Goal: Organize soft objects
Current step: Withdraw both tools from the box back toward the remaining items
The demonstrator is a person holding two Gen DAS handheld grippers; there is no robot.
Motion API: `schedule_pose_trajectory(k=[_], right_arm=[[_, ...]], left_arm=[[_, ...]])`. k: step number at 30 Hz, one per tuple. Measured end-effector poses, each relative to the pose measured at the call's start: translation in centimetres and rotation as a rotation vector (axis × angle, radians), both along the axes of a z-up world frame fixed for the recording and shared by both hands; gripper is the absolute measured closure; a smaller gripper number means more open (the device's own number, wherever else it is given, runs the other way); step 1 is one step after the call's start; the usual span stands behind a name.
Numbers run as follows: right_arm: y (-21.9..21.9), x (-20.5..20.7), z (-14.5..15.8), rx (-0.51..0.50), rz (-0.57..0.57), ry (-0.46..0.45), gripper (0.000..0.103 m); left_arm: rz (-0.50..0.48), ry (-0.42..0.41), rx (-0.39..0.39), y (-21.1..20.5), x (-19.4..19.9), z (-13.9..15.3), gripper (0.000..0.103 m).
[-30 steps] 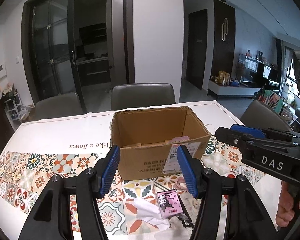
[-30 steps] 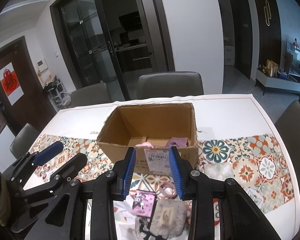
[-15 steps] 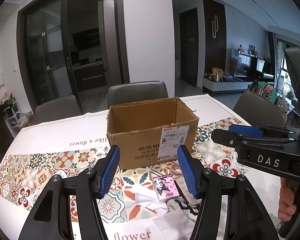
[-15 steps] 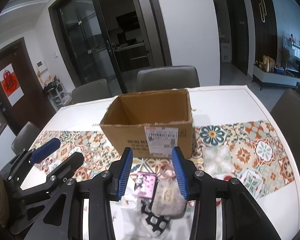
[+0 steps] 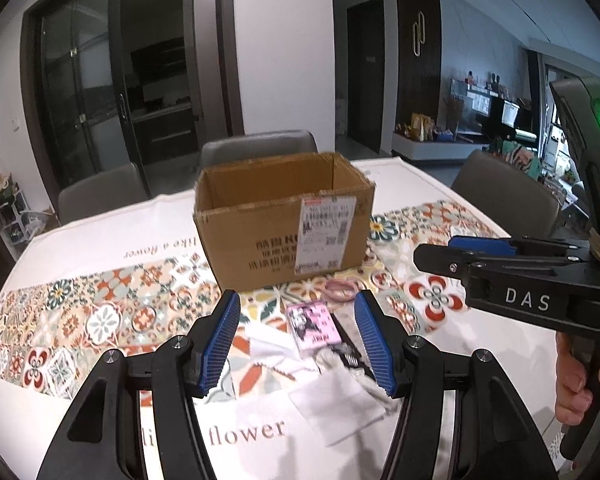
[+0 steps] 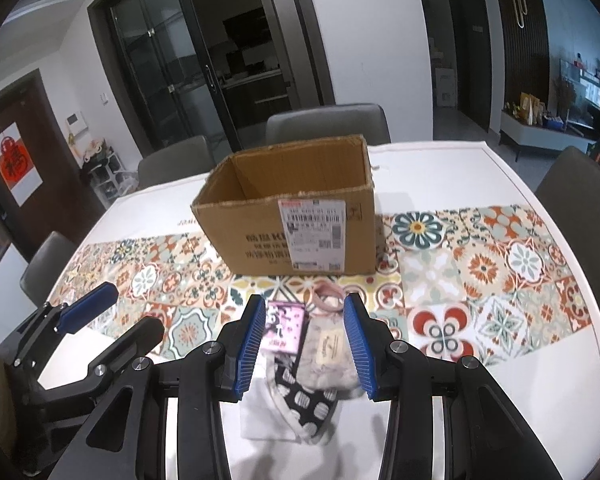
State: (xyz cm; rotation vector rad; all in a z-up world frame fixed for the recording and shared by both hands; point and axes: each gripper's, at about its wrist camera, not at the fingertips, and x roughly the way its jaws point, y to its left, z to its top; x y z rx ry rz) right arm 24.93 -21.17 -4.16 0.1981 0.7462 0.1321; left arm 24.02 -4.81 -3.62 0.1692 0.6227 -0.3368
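An open cardboard box (image 5: 260,216) (image 6: 260,216) stands mid-table. In front of it lies a small pile: a pink printed packet (image 5: 310,326) (image 6: 282,328), a grey fuzzy pouch (image 6: 328,356), a black-and-white patterned sock (image 6: 304,404), a pink hair band (image 5: 340,288) (image 6: 326,294) and white cloths (image 5: 340,404). My left gripper (image 5: 296,340) hovers open above the packet. Over the pouch and packet, my right gripper (image 6: 304,344) is open too, its pads not touching them. Each gripper also shows in the other's view, the right gripper (image 5: 480,256) and the left gripper (image 6: 100,320).
The table wears a white cloth (image 6: 440,168) with a band of coloured tile pattern. Grey chairs (image 6: 328,124) stand at the far side and at both ends. A hand (image 5: 576,380) holds the right gripper's handle. Glass doors lie behind.
Both grippers have drawn back from the box and sunk toward the pile, so the box's inside no longer shows. The right jaws stand slightly wider.
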Motion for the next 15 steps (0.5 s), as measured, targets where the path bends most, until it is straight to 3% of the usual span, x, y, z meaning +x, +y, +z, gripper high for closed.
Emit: schedule_pose_trajectory(k=[15], right_arm=[[0.2, -1.5, -5.0, 0.023, 0.011, 0.14, 0.061]], left_arm=[[-0.048, 0.098, 0.059, -0.5, -1.5, -4.2, 0.044]])
